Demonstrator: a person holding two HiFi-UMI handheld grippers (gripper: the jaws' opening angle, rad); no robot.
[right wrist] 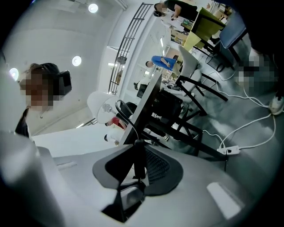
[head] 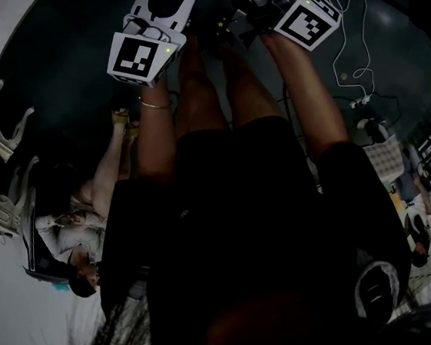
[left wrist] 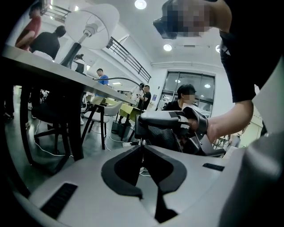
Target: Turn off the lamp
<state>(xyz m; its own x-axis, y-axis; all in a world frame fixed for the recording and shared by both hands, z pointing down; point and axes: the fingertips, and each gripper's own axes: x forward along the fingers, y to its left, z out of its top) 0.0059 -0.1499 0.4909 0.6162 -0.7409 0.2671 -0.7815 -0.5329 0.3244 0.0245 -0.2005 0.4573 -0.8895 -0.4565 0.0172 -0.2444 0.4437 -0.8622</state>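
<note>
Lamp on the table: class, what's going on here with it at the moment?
The left gripper and right gripper are held low, below the level of the table, both with jaws together. The white lamp stands on it, some way off; neither gripper touches it.

Pwr strip [right wrist: 230, 150] on floor nr table [right wrist: 148, 99]; ceiling lights [left wrist: 140, 4] on.

Head downward; lamp [left wrist: 91, 27] in claw views

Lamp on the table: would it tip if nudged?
Likely tippy: the lamp carries a wide white shade high on a thin slanted stem. The shade looks light, perhaps fragile. Its base barely shows, so I can't be sure.
</note>
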